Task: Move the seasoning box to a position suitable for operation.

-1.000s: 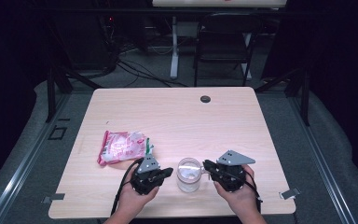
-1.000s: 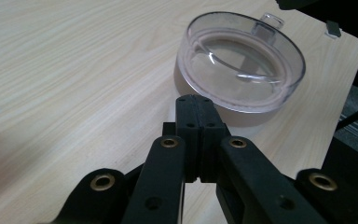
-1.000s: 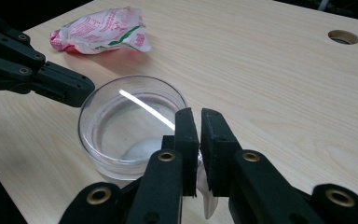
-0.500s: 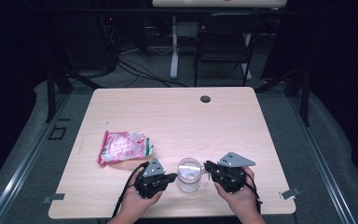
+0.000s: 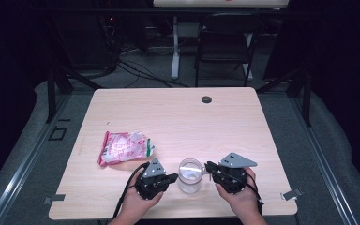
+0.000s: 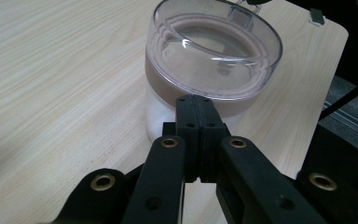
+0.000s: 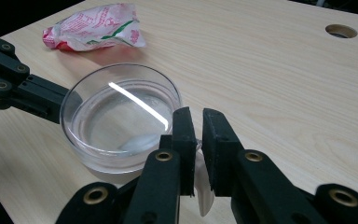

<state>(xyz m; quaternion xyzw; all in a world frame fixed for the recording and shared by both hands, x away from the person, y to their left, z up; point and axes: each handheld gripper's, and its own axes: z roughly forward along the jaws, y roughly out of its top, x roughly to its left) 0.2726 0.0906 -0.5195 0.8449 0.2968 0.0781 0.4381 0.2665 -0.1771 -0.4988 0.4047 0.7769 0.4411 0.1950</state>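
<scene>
Clear jar (image 5: 190, 174) with transparent lid stands upright near table's (image 5: 178, 117) near edge, between both grippers. Left gripper (image 5: 168, 178) just left of jar, jaws clenched flat together, tips against jar's side below lid in left gripper view (image 6: 196, 105). Right gripper (image 5: 209, 169) just right of jar; jaws have just been opening, narrow gap now, small clear tab (image 7: 204, 186) of lid between them, pads not visibly pressing. Pink-and-white snack bag (image 5: 124, 147) lies farther left, apart from jar. Dark round hole (image 5: 206, 99) at table's far side.

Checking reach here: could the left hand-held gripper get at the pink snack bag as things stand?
Probably yes. The pink snack bag lies just beyond the left hand-held gripper, bare table between them; its shut jaws would need opening.
</scene>
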